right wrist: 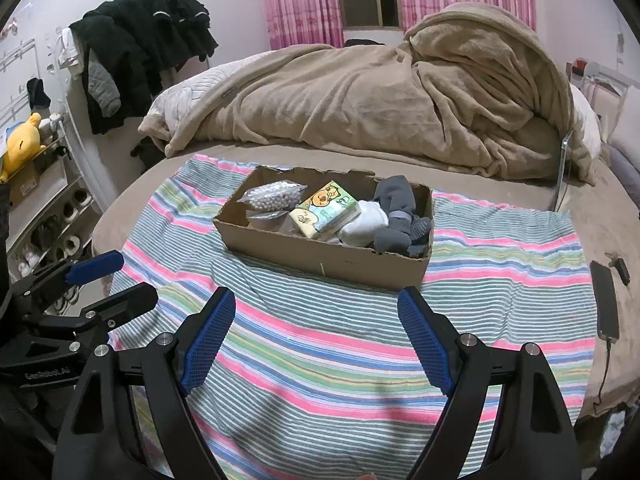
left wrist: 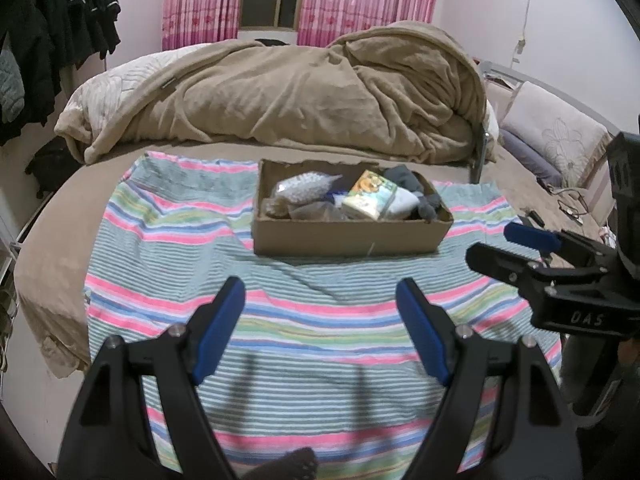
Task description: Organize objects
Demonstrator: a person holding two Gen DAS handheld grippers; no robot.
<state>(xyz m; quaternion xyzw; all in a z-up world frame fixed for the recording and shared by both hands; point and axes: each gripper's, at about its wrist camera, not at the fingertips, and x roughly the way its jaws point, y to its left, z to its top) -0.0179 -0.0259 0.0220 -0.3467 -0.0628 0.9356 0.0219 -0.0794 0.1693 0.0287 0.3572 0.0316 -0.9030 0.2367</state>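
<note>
An open cardboard box (left wrist: 344,236) (right wrist: 320,252) sits on a striped towel (left wrist: 192,248) (right wrist: 500,272) on the bed. It holds a bag of white beads (left wrist: 306,188) (right wrist: 274,196), a tissue pack with a cartoon print (left wrist: 370,198) (right wrist: 326,210), a white sock (right wrist: 366,226), grey socks (left wrist: 416,188) (right wrist: 396,216) and clear bags (left wrist: 310,212). My left gripper (left wrist: 320,292) (right wrist: 116,276) is open and empty, short of the box. My right gripper (right wrist: 316,304) (left wrist: 508,248) is open and empty, also short of the box.
A crumpled tan blanket (left wrist: 304,96) (right wrist: 400,96) lies behind the box. A phone with a cable (right wrist: 606,300) lies on the bed at the right. Dark clothes (right wrist: 140,52) hang at the left above a shoe rack (right wrist: 52,216). Pillows (left wrist: 552,136) lie at the right.
</note>
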